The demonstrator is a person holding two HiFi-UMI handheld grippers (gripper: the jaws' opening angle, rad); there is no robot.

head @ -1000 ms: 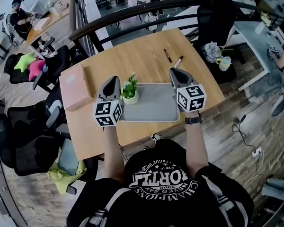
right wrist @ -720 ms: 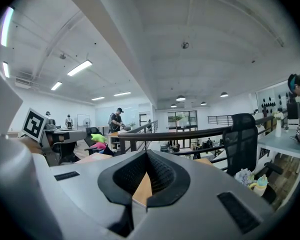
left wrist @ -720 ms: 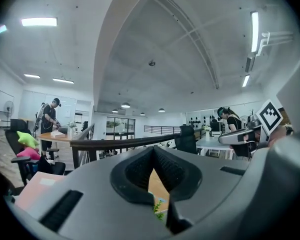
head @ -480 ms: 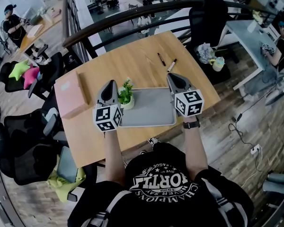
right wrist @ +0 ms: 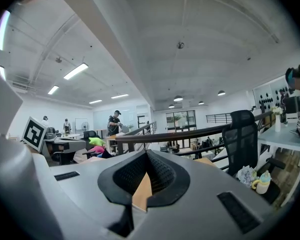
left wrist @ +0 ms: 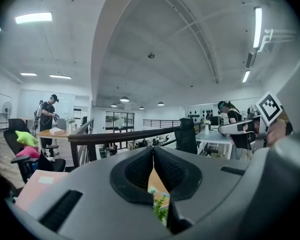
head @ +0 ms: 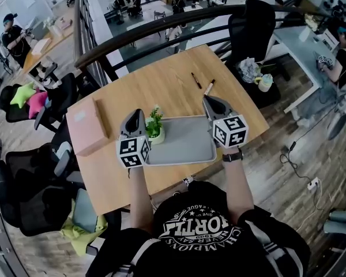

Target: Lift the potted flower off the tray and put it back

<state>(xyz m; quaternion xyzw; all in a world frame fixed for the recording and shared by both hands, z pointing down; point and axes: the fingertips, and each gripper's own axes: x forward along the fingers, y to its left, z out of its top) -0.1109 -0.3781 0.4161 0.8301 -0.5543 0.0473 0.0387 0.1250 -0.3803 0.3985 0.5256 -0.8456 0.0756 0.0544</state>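
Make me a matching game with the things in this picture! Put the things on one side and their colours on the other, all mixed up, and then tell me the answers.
Things:
1. flower pot
2. box
3. tray
4. table

Colours:
A. grey
B. light brown wood
C. pink
D. white, with green leaves on top

Right pairs: 1-D, 2-C, 3-A, 4-B.

Head view steeply above table point(head: 161, 79)
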